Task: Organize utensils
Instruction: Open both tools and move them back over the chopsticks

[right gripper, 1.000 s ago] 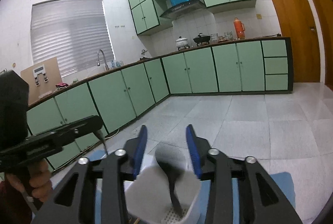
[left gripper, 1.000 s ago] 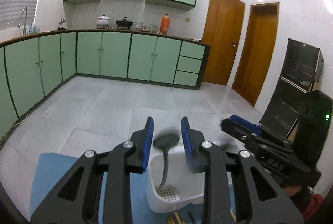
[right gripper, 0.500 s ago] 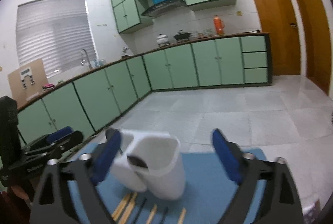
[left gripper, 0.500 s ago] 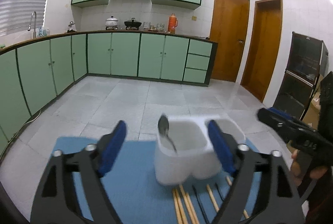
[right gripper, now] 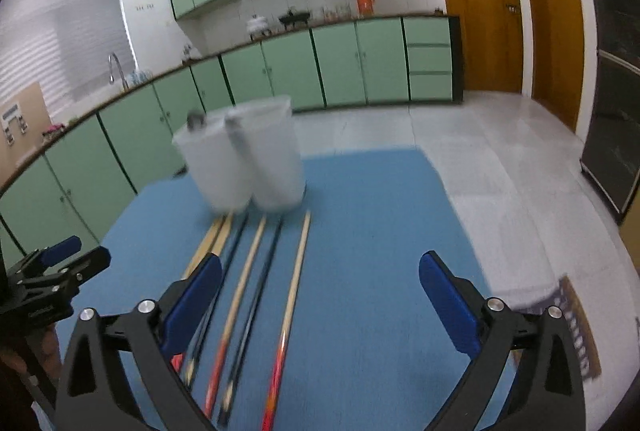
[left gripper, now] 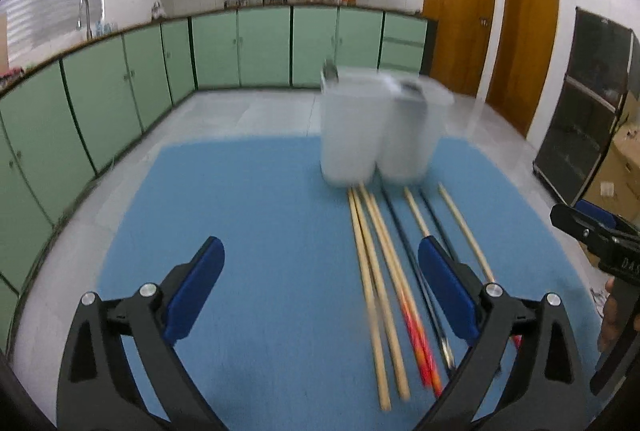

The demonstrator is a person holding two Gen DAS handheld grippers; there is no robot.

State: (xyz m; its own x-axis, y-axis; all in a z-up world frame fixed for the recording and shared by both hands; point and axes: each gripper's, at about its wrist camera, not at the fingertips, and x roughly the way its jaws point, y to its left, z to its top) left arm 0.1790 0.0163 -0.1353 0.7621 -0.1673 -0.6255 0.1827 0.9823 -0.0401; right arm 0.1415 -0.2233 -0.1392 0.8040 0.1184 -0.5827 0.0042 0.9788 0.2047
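Observation:
A white two-compartment utensil holder stands on the blue mat, with a spoon head showing at its left rim. It also shows in the right wrist view. Several chopsticks lie side by side on the mat in front of it, wooden and black ones, some with red ends. My left gripper is open and empty above the mat. My right gripper is open and empty over the chopsticks. Each gripper shows in the other's view.
The mat lies on a table whose edge drops to a grey tiled floor. Green kitchen cabinets run along the left and back. Wooden doors and a dark cabinet stand on the right.
Both grippers opened wide, let go of the spoons in the holder and pulled back toward me. The holder now stands farther off and the chopsticks have come into view.

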